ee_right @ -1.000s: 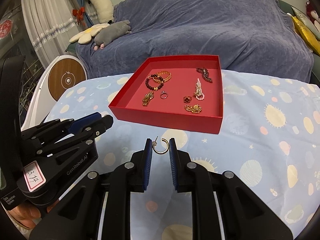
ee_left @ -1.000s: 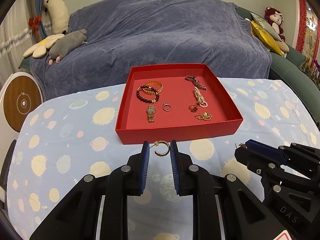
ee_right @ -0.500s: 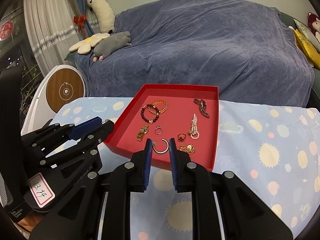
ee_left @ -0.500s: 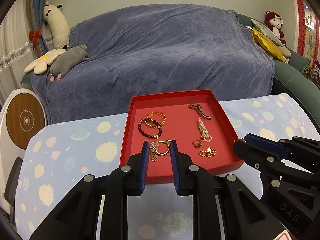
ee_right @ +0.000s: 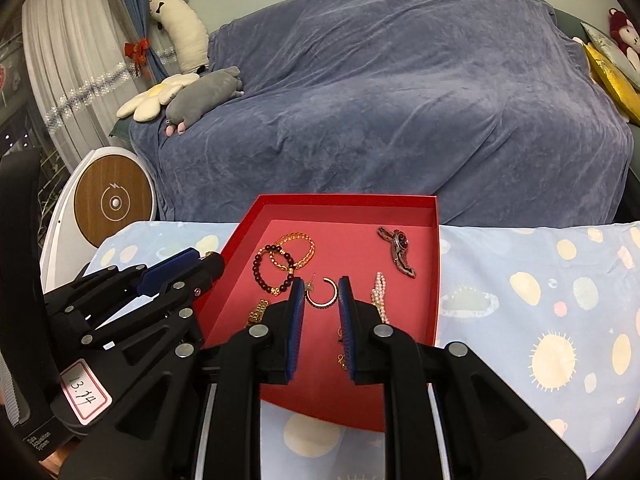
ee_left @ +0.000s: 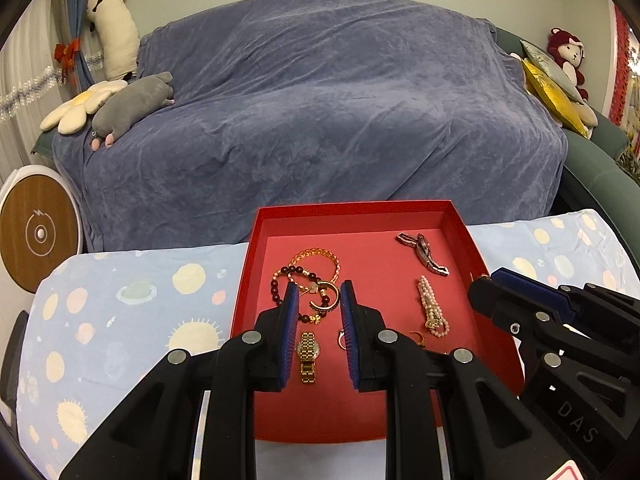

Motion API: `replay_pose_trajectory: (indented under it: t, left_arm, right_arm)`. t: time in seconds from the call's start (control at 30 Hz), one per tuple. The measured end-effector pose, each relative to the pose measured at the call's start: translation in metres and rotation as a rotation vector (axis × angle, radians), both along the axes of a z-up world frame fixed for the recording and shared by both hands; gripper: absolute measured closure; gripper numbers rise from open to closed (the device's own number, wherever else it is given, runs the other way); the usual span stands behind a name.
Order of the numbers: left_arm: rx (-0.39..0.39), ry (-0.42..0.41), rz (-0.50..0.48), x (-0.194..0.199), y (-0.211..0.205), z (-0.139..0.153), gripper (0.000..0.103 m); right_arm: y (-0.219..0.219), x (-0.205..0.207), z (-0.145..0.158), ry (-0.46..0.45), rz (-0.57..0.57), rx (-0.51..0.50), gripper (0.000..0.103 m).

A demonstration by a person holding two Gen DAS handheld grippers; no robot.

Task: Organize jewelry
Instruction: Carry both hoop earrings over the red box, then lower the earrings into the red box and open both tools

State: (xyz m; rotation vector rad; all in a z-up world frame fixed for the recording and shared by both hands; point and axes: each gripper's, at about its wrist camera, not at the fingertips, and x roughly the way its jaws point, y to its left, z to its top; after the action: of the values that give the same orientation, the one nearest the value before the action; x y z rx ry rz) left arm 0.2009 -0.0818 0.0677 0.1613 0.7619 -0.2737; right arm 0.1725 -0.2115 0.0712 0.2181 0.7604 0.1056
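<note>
Carried forward within the last second, from short of the near wall of the red tray (ee_left: 352, 206) to above its floor. Shows the left gripper (ee_left: 319, 300) narrowed onto a gold hoop earring (ee_left: 332, 304), pinched across its width between the blue pads, hovering over the tray's left half, above a dark beaded bracelet (ee_left: 280, 280) and beyond a gold watch (ee_left: 307, 356). Shows the right gripper (ee_right: 321, 292) likewise narrowed onto a second hoop earring (ee_right: 320, 305), above the tray's middle, between that bracelet and a pearl strand (ee_right: 379, 288). Held high and tilted downward, probably to clear the wall and lower each hoop onto bare red floor. Carried as a pair, seemingly to lie together inside the tray, away from tangling beads
</note>
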Motion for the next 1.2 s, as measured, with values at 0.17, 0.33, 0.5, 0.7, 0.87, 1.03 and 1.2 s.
replay_pose_trajectory:
  t: [0.17, 0.33, 0.5, 0.7, 0.87, 1.03, 1.2]
  left_arm:
    - [0.011, 0.018, 0.006, 0.018, -0.007, -0.015, 0.085]
    - [0.024, 0.037, 0.013, 0.031, -0.011, -0.029, 0.084]
    - [0.031, 0.05, 0.013, 0.04, -0.014, -0.039, 0.084]
    - [0.036, 0.071, 0.017, 0.05, -0.015, -0.05, 0.084]
    - [0.042, 0.083, 0.022, 0.054, -0.016, -0.058, 0.084]
    - [0.046, 0.099, 0.028, 0.061, -0.016, -0.065, 0.084]
    - [0.043, 0.117, 0.033, 0.065, -0.014, -0.071, 0.084]
  right_arm:
    - [-0.003, 0.019, -0.016, 0.023, -0.009, 0.014, 0.087]
    - [-0.005, 0.033, -0.031, 0.044, -0.02, 0.011, 0.087]
    - [-0.009, 0.043, -0.042, 0.061, -0.029, 0.014, 0.087]
    - [-0.011, 0.051, -0.052, 0.08, -0.033, 0.011, 0.087]
    - [-0.011, 0.057, -0.06, 0.094, -0.036, 0.016, 0.087]
    - [-0.011, 0.062, -0.067, 0.106, -0.033, 0.012, 0.087]
    - [-0.009, 0.066, -0.072, 0.118, -0.028, 0.014, 0.087]
